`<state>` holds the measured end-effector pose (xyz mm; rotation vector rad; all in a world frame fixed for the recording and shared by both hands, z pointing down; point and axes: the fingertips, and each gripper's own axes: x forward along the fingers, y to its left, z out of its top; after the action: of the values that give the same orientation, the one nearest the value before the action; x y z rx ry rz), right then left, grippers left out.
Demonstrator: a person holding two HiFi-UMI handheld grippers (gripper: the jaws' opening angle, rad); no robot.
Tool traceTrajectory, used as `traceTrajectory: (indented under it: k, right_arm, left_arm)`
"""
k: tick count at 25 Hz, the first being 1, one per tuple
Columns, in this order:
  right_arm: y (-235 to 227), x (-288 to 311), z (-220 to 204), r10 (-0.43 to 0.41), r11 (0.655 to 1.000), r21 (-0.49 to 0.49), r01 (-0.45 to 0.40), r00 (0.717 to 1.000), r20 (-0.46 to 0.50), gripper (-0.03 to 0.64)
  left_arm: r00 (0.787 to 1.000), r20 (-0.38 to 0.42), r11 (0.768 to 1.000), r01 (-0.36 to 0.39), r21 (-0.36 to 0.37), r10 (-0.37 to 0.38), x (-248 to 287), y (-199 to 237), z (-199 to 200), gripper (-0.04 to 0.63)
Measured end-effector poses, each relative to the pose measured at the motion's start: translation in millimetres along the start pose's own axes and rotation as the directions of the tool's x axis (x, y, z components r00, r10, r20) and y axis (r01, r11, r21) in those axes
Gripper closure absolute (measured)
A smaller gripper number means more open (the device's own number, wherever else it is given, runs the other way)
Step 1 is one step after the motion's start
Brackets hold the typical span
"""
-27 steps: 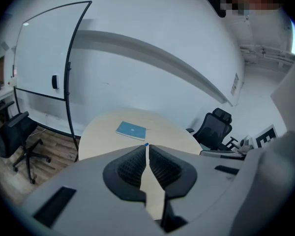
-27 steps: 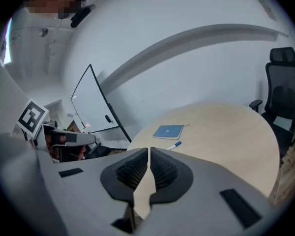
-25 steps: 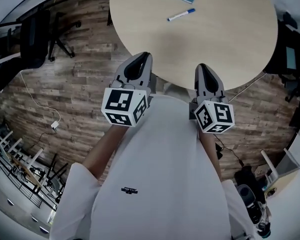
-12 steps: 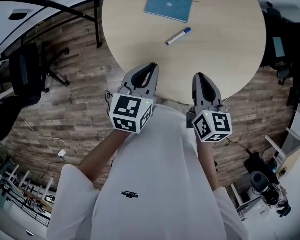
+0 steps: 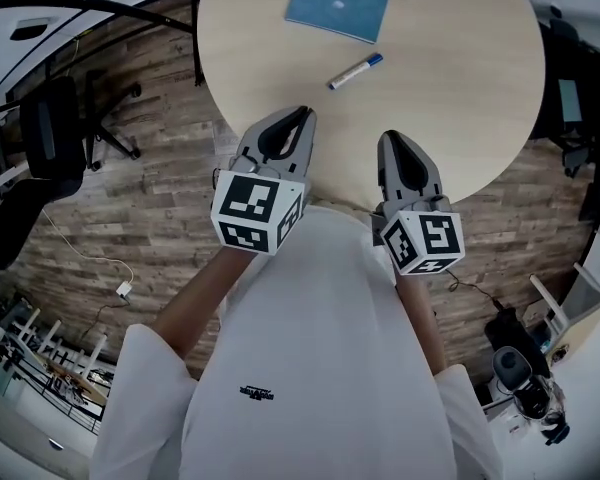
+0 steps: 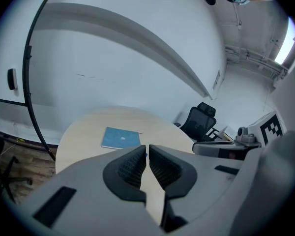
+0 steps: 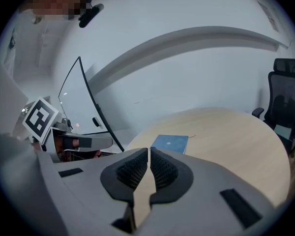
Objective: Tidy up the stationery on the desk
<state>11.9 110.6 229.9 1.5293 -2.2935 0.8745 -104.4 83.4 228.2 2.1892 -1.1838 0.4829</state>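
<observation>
Head view: the left gripper (image 5: 303, 114) and right gripper (image 5: 389, 137) are held mid-frame at the near edge of the round surface (image 5: 460, 78), fingers pressed together with nothing between them. A blue notebook (image 5: 337, 5) is seen at the top, a blue-capped marker (image 5: 356, 70) lying just below it, apart.

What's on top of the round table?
A blue notebook and a marker lie apart on the table. The left claw and right claw cover part of its near edge.

Head view looks steeply down; both gripper views face the same table (image 5: 460, 68).
</observation>
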Motion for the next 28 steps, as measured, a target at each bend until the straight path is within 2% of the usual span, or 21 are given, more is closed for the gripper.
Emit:
traceTrajectory:
  k: [4,9,15,28]
  right_arm:
    - [-14.7,15.6,1.5,0.030,1.000,0.003,-0.030,0.999,-0.012,0.574]
    - [-27.8,36.1,10.7,0.050,0.999,-0.015,-0.050,0.999,-0.008,0.574]
    - [-48.3,77.1,14.9,0.040,0.999,-0.012,-0.040,0.999,-0.010,0.574]
    - [-95.7,169.0,-8.1,0.016,1.000,-0.010,-0.017,0.996,-0.085,0.574]
  left_arm:
    - [1.000,-0.015,1.000,-0.013,0.015,0.014,17.4,-1.2,1.5,0.561]
    - [0.999,-0.025,0.999,-0.037,-0.002,0.037,37.0,5.6,-2.1,0.561]
    - [0.998,-0.039,0.999,-0.049,-0.011,0.048,78.9,24.9,-10.1,0.561]
    - [0.993,-0.093,0.997,-0.079,-0.007,0.078,159.3,83.2,-20.2,0.560]
